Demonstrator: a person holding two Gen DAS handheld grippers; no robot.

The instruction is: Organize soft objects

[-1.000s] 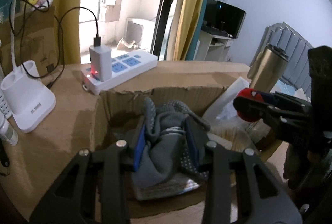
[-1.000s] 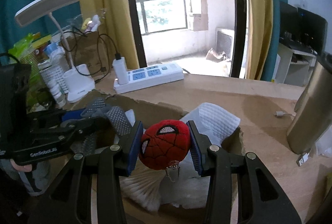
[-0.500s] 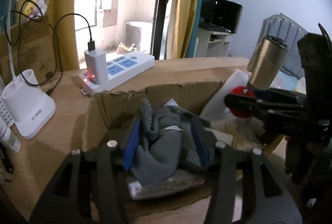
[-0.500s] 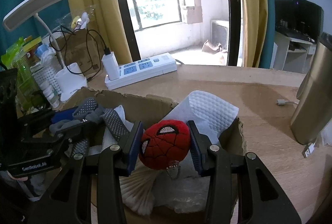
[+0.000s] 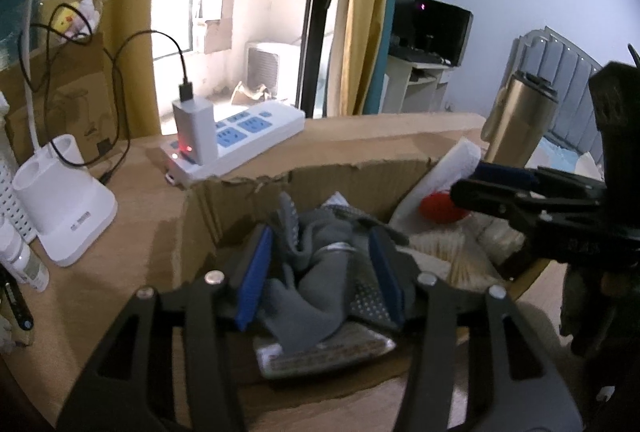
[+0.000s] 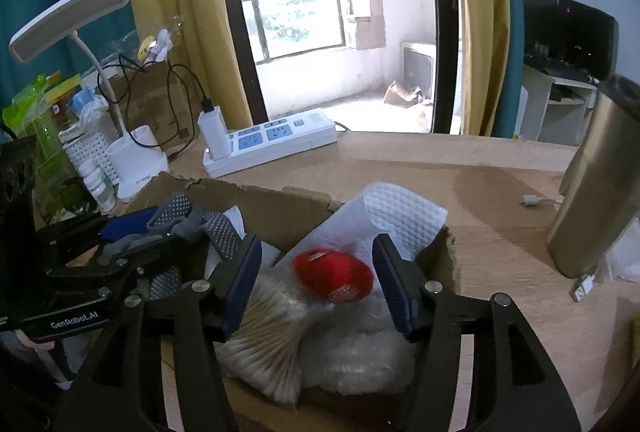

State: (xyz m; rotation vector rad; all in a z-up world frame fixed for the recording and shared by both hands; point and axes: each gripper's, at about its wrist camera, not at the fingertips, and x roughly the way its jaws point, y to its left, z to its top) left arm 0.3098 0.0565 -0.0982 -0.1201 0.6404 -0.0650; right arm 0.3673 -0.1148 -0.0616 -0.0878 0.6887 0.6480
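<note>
Cardboard box [image 6: 280,204] on wooden table [image 6: 480,184], power strip [image 6: 272,142] far behind. Right gripper [image 6: 316,272] spread wide over box, released, red plush [image 6: 332,272] loose between pads atop cotton swabs [image 6: 264,344]. Left gripper [image 5: 320,272] partly spread around grey gloves [image 5: 320,272] at box's left; grip unclear.

Both fisheye views look forward along their own fingers, close above the cardboard box [image 5: 240,200] on the tabletop [image 6: 500,192], facing the balcony door. The left wrist view sits left, seemingly somewhat blurred; the right wrist view sits right. They share the box, the power strip [image 6: 276,144] and the flask [image 5: 516,120].
</note>
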